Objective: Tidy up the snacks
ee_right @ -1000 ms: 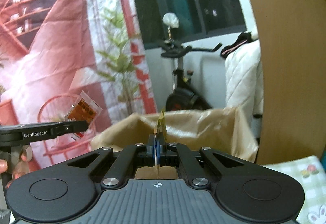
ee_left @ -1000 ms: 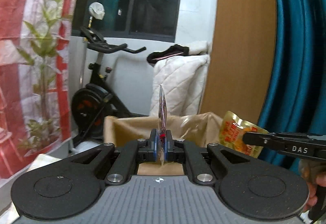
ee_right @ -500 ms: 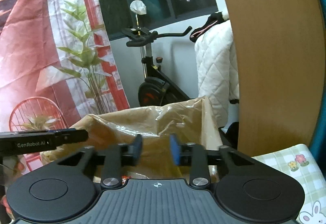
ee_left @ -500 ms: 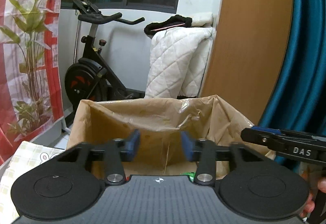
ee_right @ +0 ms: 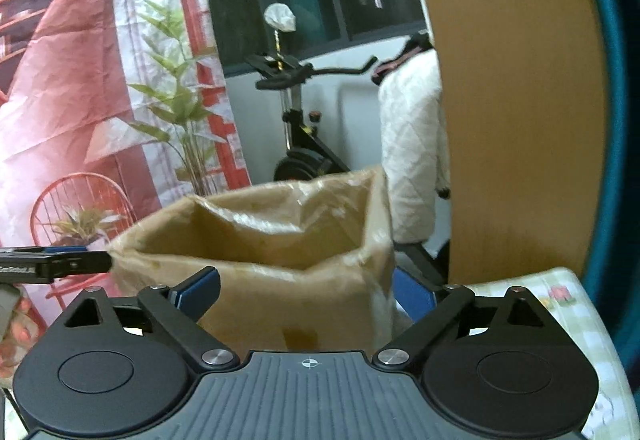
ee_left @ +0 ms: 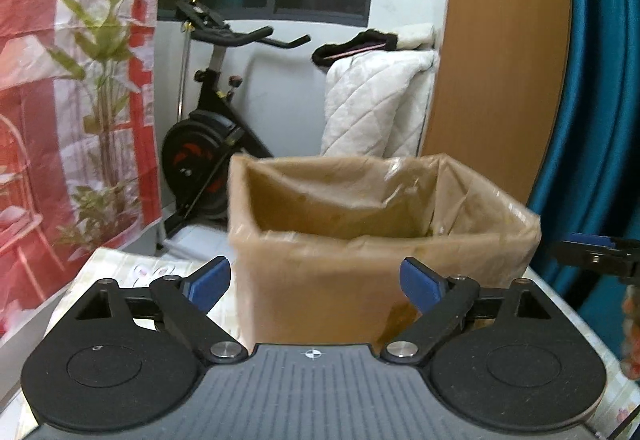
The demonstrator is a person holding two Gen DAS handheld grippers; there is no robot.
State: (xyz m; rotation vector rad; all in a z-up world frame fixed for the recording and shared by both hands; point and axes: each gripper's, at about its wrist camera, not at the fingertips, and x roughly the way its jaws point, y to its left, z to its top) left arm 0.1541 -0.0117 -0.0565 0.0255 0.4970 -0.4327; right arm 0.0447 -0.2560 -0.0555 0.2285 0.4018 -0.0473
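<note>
Both my tongs have just been opening: my left gripper [ee_left: 314,282] and right gripper [ee_right: 306,290] gape empty, their snack packets gone (presumably into the lined box [ee_left: 376,232] just beyond them, contents hidden), so that pair looks sorted.

Left gripper [ee_left: 315,282]: black linkage arms, blue pads [ee_left: 208,280], silver pivot screws, two round black discs w/ inset circles, grey ribbed base w/ small crosshair mark at centre. Right gripper [ee_right: 306,290]: same build, blue pads, silver screws, ribbed grey base, crosshair mark. White lettering on left gripper's side, too blurred to read.
</note>
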